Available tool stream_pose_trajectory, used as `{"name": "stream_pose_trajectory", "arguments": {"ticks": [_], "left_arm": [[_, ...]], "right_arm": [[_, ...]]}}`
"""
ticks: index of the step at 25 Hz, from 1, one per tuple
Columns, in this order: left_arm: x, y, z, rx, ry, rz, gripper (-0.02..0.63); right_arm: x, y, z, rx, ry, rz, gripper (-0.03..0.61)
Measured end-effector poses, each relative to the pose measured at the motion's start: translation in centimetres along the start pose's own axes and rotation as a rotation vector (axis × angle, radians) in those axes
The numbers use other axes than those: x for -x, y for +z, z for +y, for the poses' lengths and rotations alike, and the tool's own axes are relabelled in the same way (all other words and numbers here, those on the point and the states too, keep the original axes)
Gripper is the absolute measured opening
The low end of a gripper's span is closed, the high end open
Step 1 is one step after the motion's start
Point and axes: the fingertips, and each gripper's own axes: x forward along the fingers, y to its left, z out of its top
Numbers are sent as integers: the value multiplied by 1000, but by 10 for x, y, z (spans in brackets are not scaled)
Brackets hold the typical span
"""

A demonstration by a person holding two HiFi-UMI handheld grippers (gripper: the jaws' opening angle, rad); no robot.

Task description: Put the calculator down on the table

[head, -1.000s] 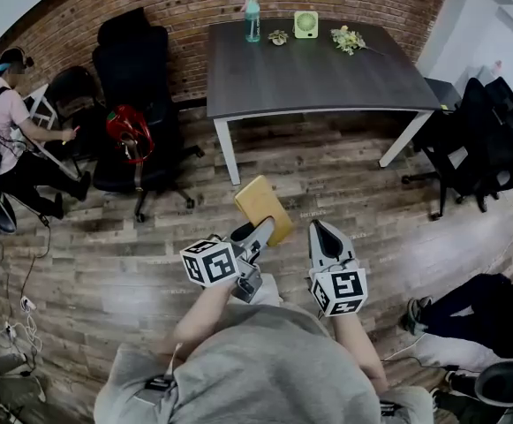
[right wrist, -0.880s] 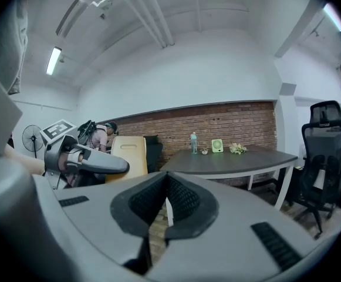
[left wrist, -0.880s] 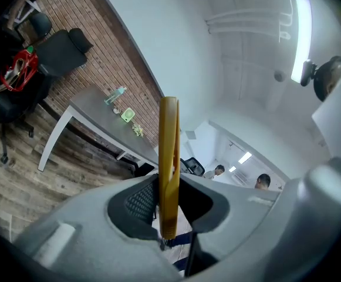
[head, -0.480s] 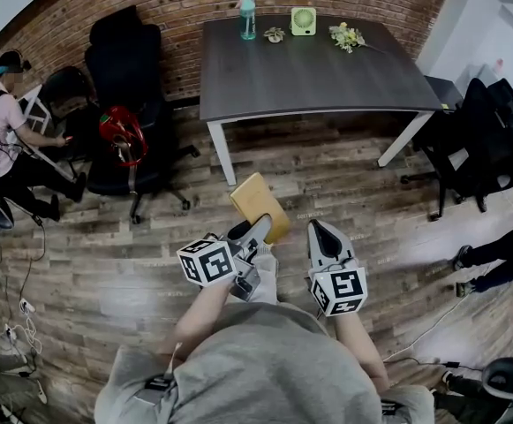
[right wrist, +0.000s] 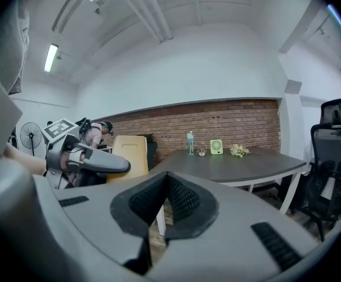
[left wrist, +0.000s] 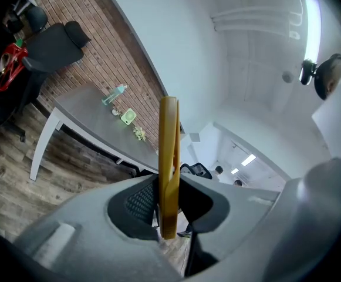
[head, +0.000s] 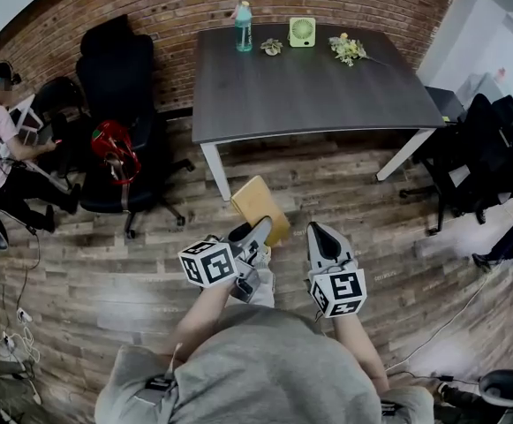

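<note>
The yellow calculator point(head: 260, 208) sticks out of the left gripper point(head: 258, 230) – its long side points ahead at the grey worktop point(head: 309, 87). The jaws are clamped on its near end. It is over the wood floor point(head: 106, 263), near the worktop. The right gripper point(head: 319, 231) is just beside it, jaws together and empty. A bottle point(head: 243, 14), a green fan point(head: 302, 32) and flowers point(head: 348, 49) sit at the worktop's far edge.

No legible text, brand, number or sign appears in any view. The left gripper point(head: 258, 228) and right gripper point(head: 317, 230), lower centre of the head view, carry black-and-white square marker patterns without characters. The calculator point(head: 260, 203) shows a plain yellow face. Any label on the bottle point(head: 243, 14), top centre, is too small to read.
</note>
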Motion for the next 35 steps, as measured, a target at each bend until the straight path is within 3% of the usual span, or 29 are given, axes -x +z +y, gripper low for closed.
{"name": "stream_pose_trajectory", "arguments": {"ticks": [21, 35], "left_arm": [[-117, 131, 85, 14, 7, 13, 91], [-169, 190, 140, 18, -1, 53, 91]], "right_arm": [[-177, 59, -59, 46, 35, 17, 3], [-263, 69, -86, 36, 0, 33, 3]]}}
